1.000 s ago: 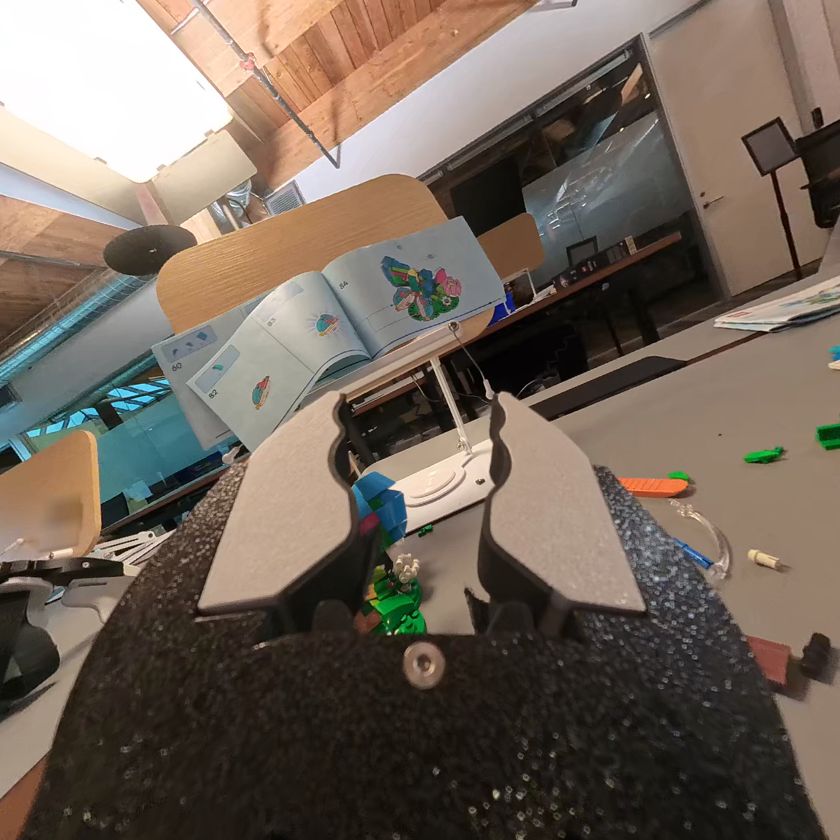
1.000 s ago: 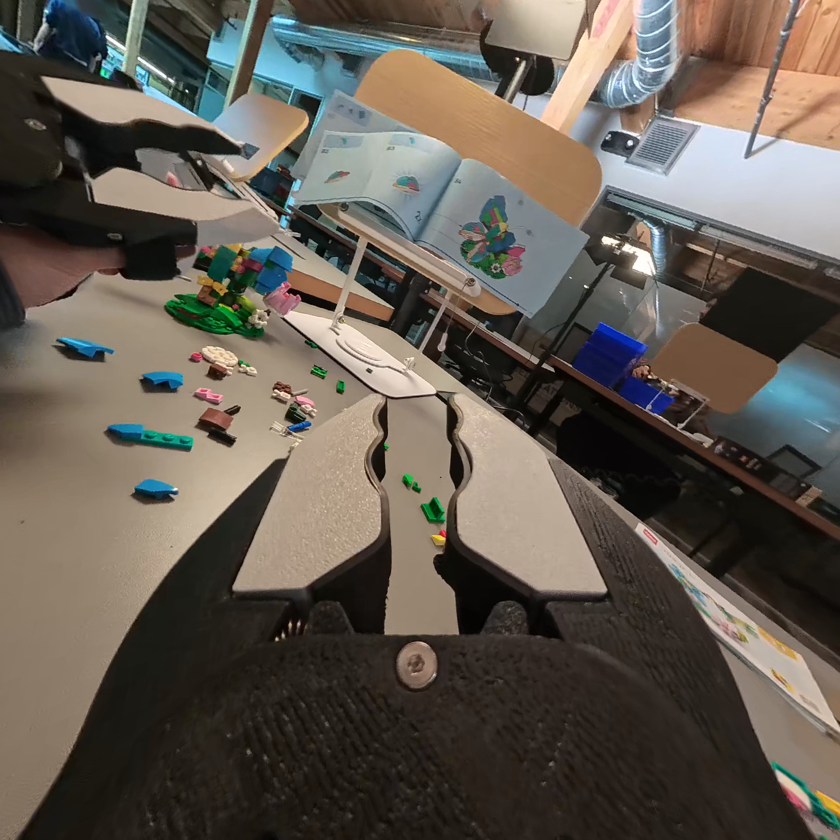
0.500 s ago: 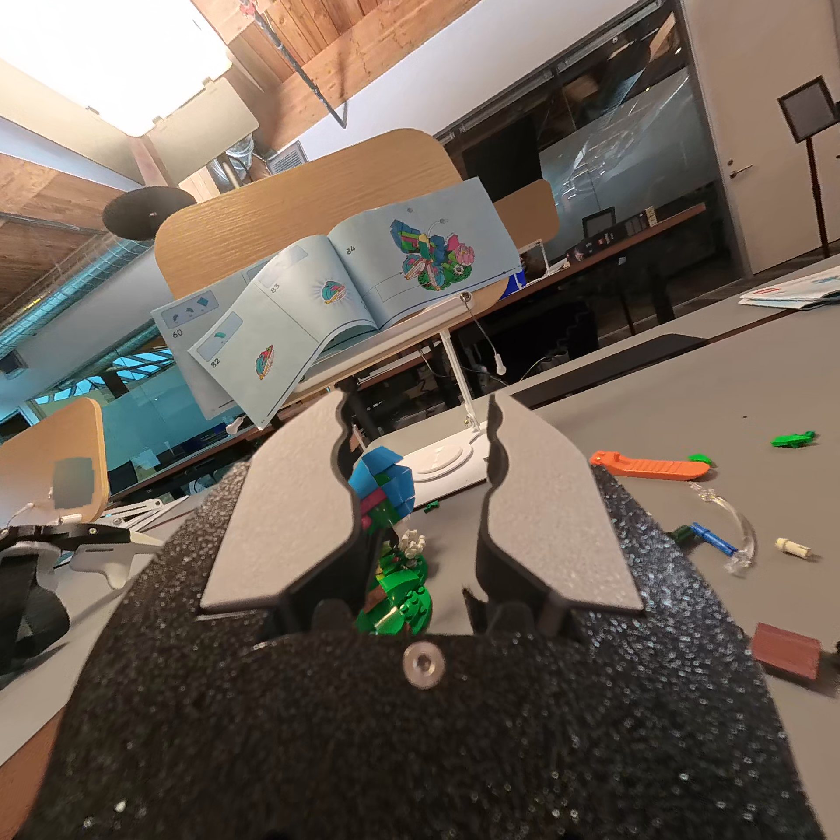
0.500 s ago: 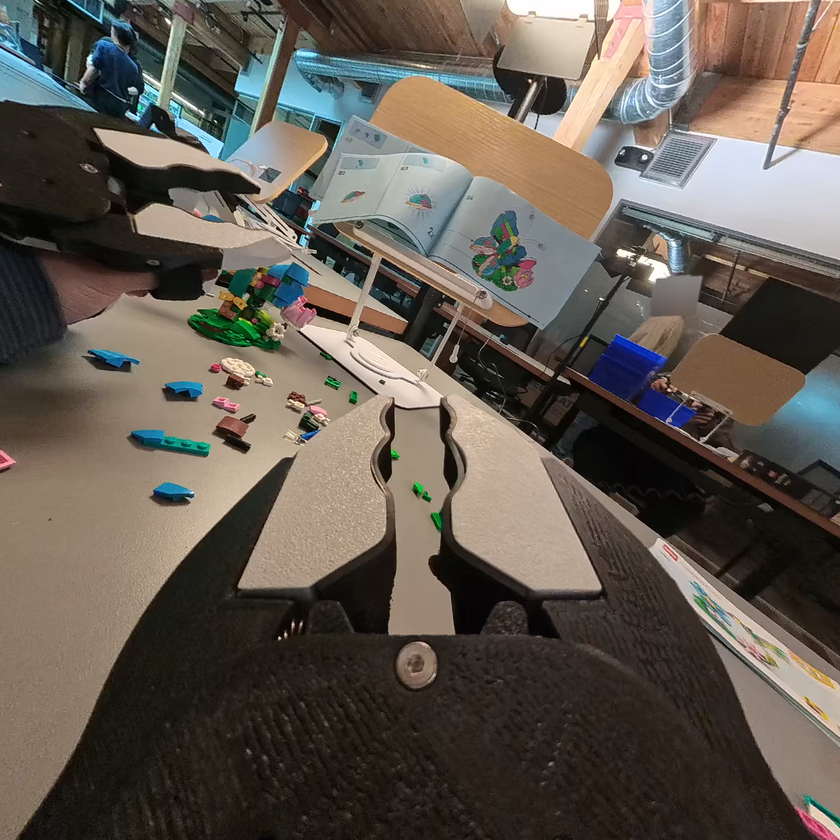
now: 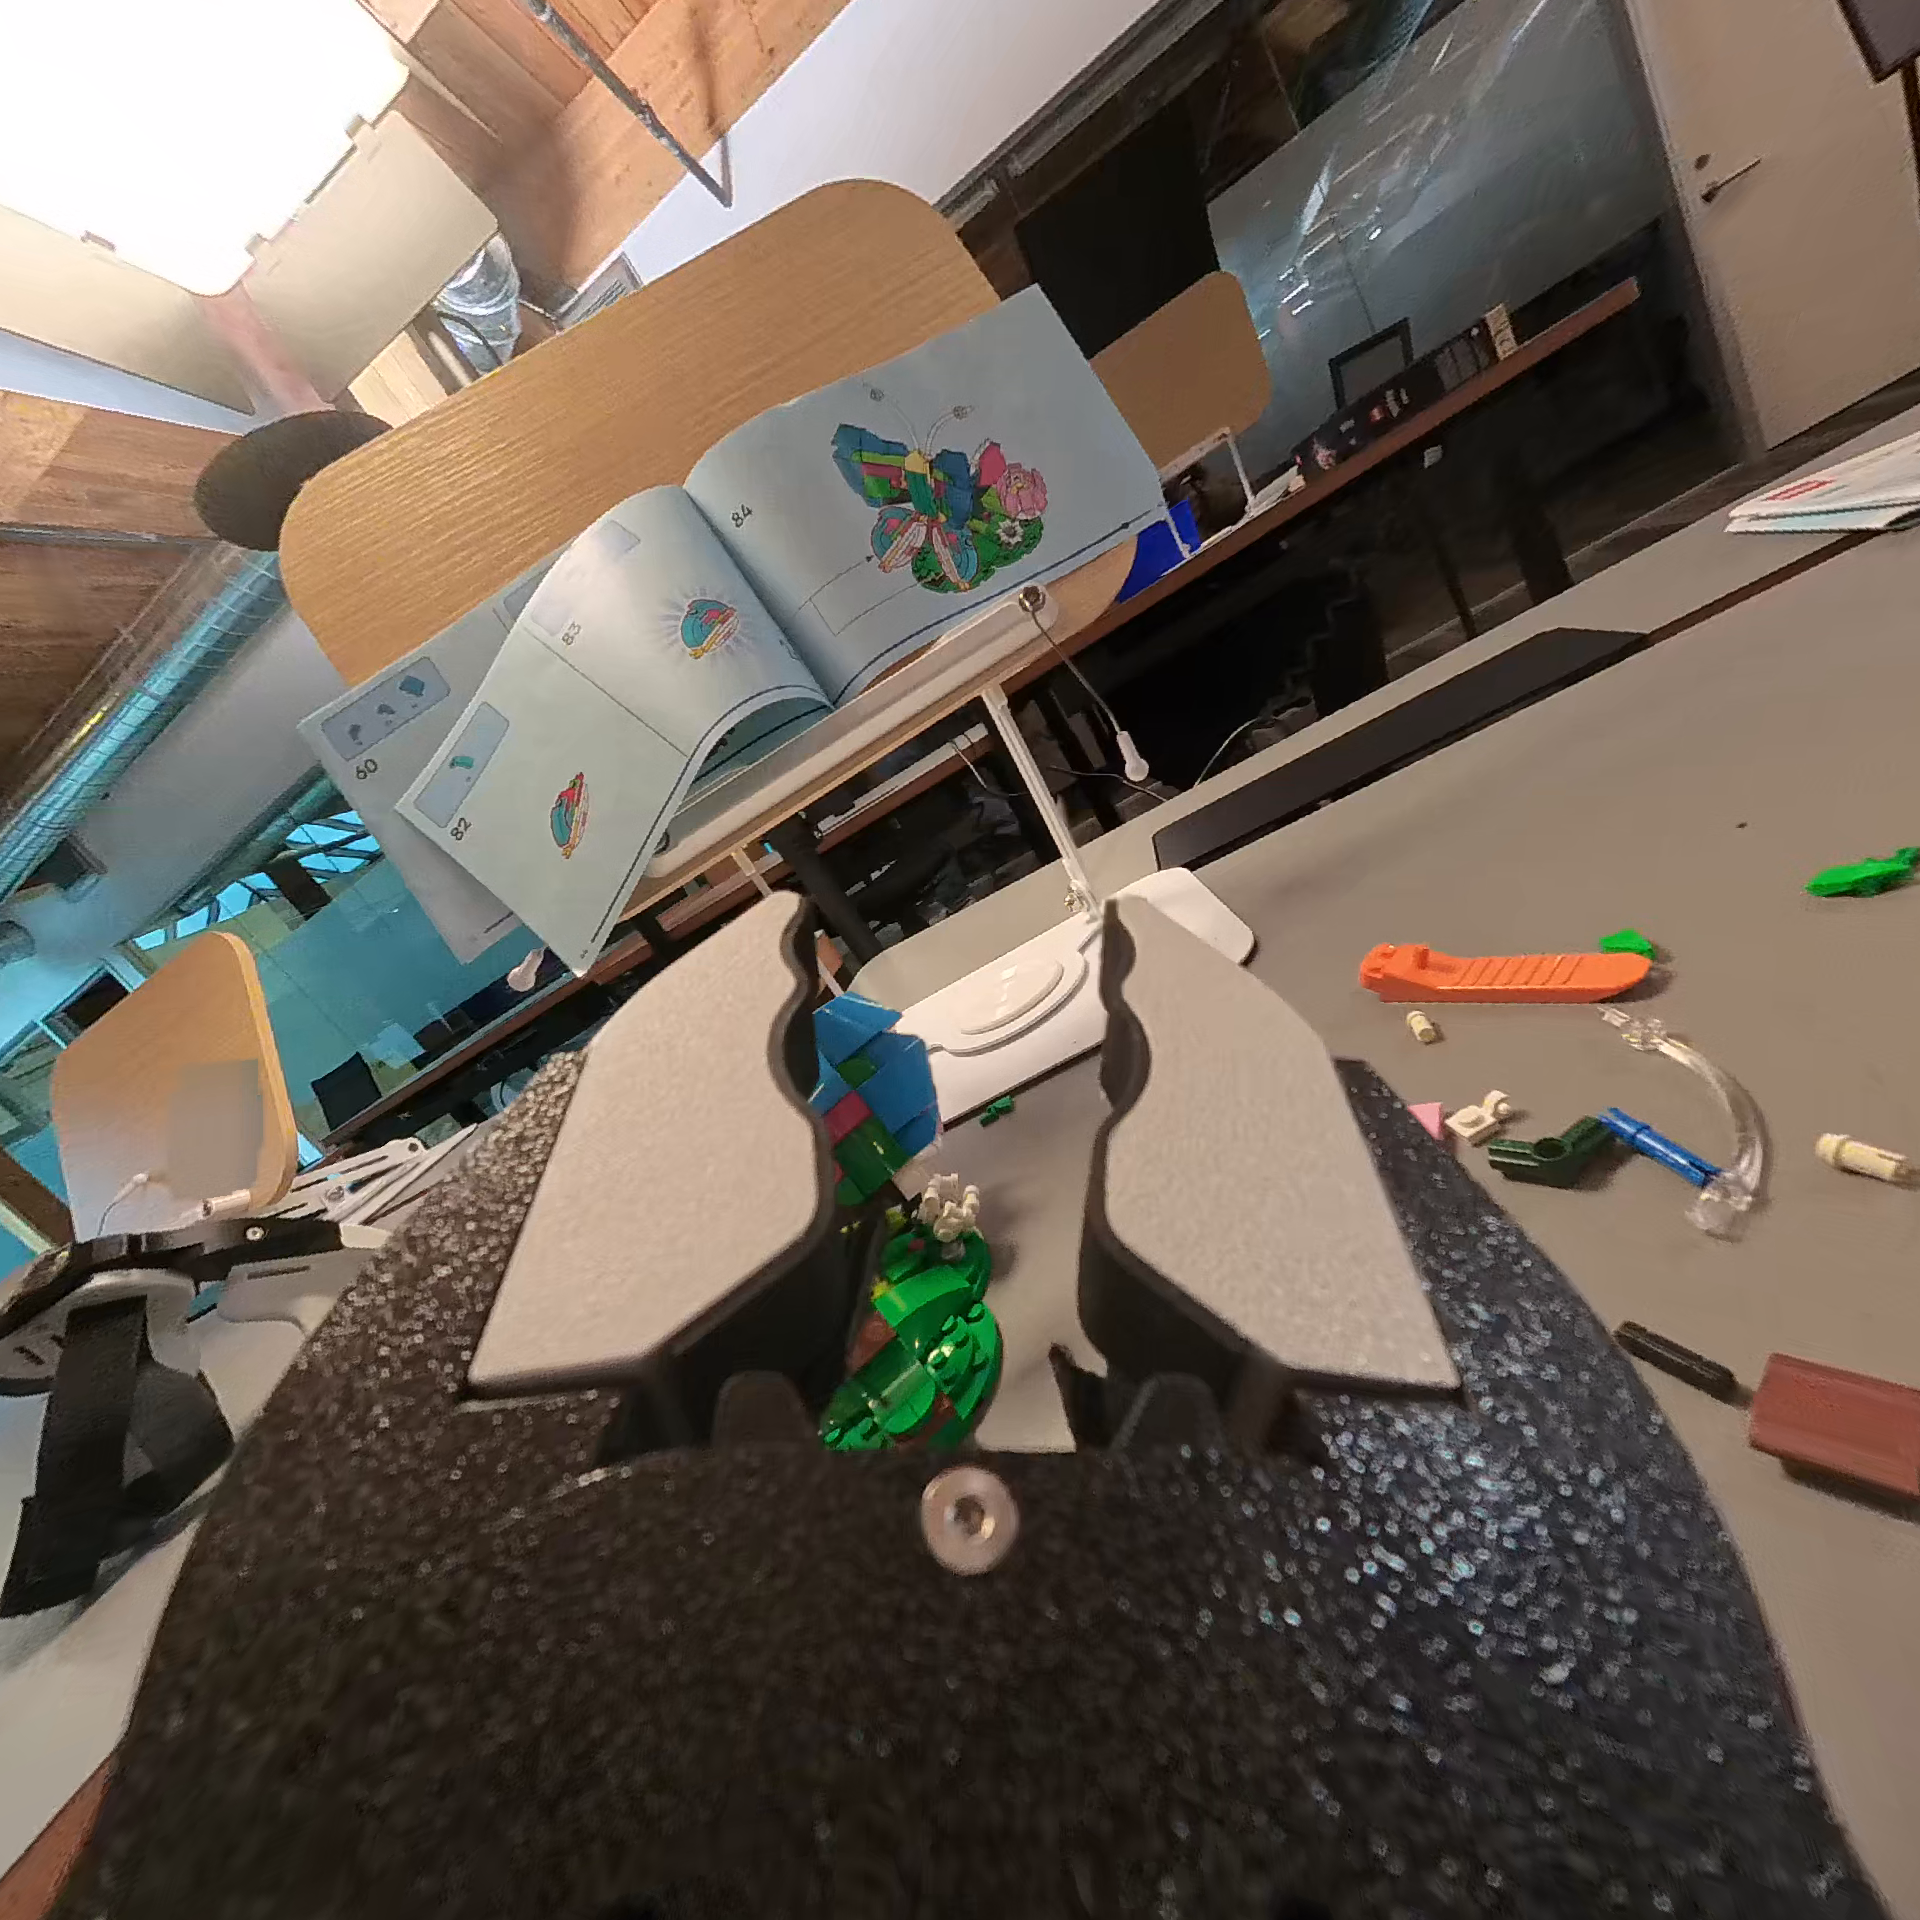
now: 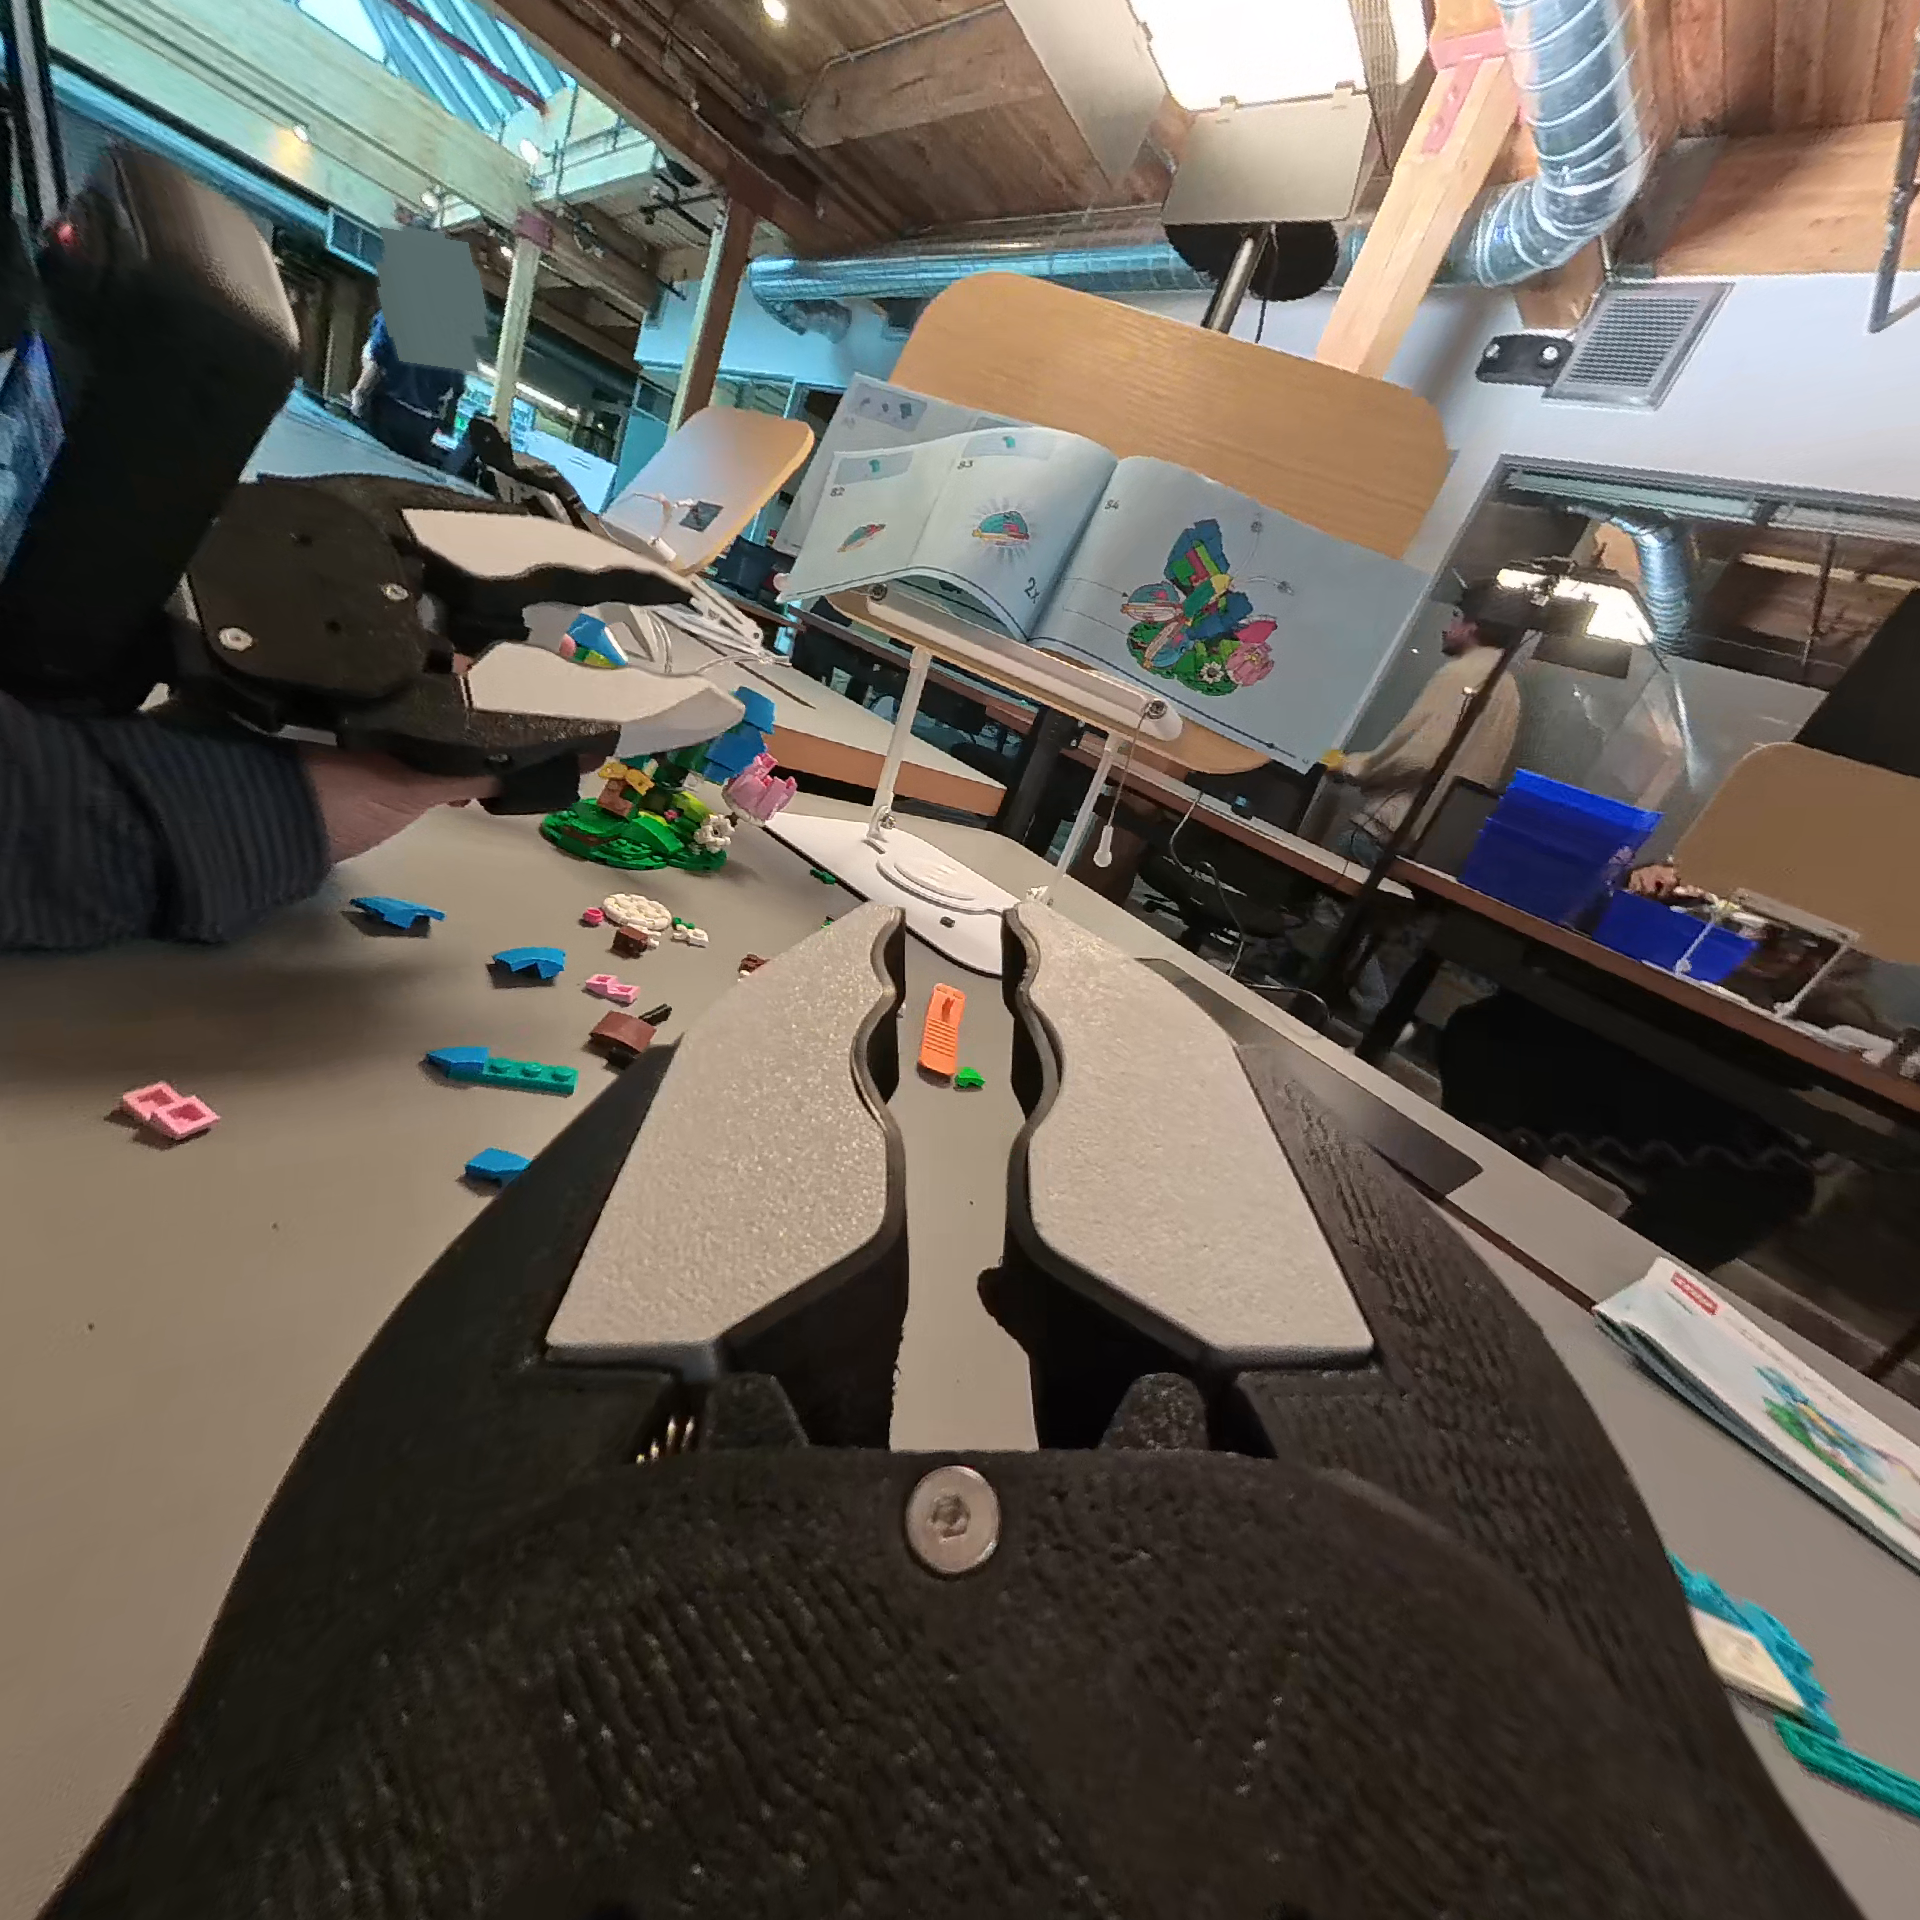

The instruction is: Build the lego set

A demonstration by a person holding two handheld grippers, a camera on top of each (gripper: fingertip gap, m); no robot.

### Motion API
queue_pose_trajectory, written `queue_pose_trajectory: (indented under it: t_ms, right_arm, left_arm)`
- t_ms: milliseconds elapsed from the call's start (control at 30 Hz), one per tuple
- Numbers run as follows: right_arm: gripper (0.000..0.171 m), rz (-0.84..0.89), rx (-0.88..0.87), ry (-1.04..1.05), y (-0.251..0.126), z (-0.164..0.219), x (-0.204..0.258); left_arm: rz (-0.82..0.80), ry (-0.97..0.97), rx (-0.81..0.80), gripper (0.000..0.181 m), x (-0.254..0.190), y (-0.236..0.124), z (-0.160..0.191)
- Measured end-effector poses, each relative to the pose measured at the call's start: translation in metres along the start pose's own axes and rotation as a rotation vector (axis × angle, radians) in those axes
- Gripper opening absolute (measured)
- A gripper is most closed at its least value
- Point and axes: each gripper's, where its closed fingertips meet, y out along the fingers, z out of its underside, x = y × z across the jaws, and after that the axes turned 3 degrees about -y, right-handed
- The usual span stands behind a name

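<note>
While the left gripper [image 6: 623, 649] is hovering just above the half-built lego model [image 6: 665, 810] in the middle left of the right wrist frame, the relation that matters is lying straight below it: the model is sitting on its green base [image 5: 914, 1351], rising upright, and in the left wrist frame it is showing low in the centre, between the spread fingers and closer to the left one. That gripper is standing released, with a wide gap; a small coloured piece [image 6: 587, 639] seems to be sitting between its fingers in the right wrist frame, though I cannot tell whether it is being held or merely lining up with the model behind. The right gripper [image 6: 951, 1023] is waiting well apart at lower centre, its fingers parted by a narrow gap and grasping nothing, pointing toward an orange brick separator [image 6: 942, 1027] lying lengthwise along its line of sight. The left one is plainly nearer the model, so any pressing or steadying would likely fall to it. Loose pieces are lying scattered over the grey surface [image 6: 208, 1299]: blue curved bits, pink tiles [image 6: 169, 1110], a brown brick [image 5: 1834, 1425]. An open instruction booklet [image 6: 1091, 561] is resting on a white stand at upper centre, and a workshop with wooden ceiling and glass walls is spreading behind.
</note>
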Motion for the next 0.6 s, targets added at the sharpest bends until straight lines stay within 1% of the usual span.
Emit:
queue_pose_trajectory:
  t_ms: [200,333,400,500,600]
  right_arm:
    - [0.016,0.007,-0.002,0.04,0.001,0.001,-0.004]
    - [0.014,-0.009,-0.012,0.031,0.002,0.0,0.0]
    - [0.013,-0.031,-0.02,0.015,0.003,-0.001,0.005]
    - [0.011,-0.058,-0.025,-0.006,0.005,-0.002,0.011]
    - [0.01,-0.072,-0.034,0.001,0.006,-0.003,0.012]
  left_arm:
    - [0.021,0.096,-0.032,0.053,-0.011,-0.002,-0.007]
    - [0.101,0.146,-0.096,0.04,-0.028,-0.008,-0.017]
    - [0.113,0.16,-0.11,0.03,-0.03,-0.01,-0.018]
    - [0.105,0.127,-0.127,0.016,-0.025,-0.012,-0.02]
    - [0.085,0.074,-0.143,0.015,-0.015,-0.014,-0.022]
